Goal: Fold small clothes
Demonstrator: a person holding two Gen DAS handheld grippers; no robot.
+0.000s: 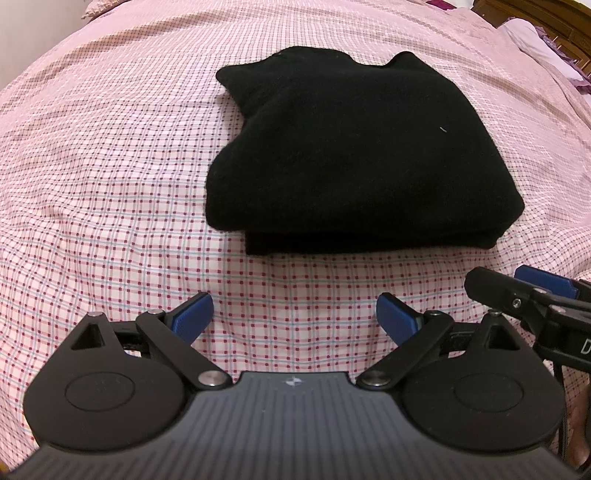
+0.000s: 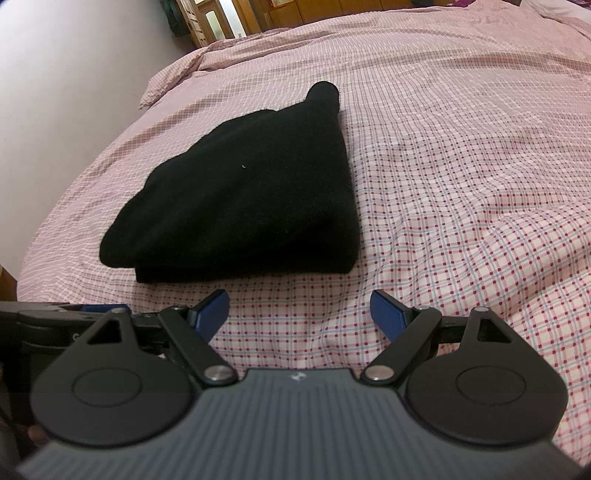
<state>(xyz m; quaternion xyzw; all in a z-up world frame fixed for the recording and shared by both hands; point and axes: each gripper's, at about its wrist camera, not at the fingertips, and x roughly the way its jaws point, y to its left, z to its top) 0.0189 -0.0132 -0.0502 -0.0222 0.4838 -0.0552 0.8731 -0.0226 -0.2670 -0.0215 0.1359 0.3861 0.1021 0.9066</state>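
Observation:
A black garment [image 1: 347, 155] lies folded in a thick stack on the pink checked bedsheet [image 1: 110, 184]. It also shows in the right wrist view [image 2: 243, 195], left of centre. My left gripper [image 1: 295, 314] is open and empty, just in front of the garment's near edge, apart from it. My right gripper [image 2: 299, 310] is open and empty, in front of the garment's near right corner. The right gripper also shows at the right edge of the left wrist view [image 1: 524, 291]. The left gripper shows at the left edge of the right wrist view [image 2: 74, 314].
The bedsheet [image 2: 461, 166] spreads wide to the right with soft wrinkles. A white wall [image 2: 66, 74] runs along the bed's left side. Wooden furniture [image 2: 229, 18] stands beyond the far end. A wooden headboard [image 1: 535, 14] and a pillow [image 1: 528, 37] sit at the far right.

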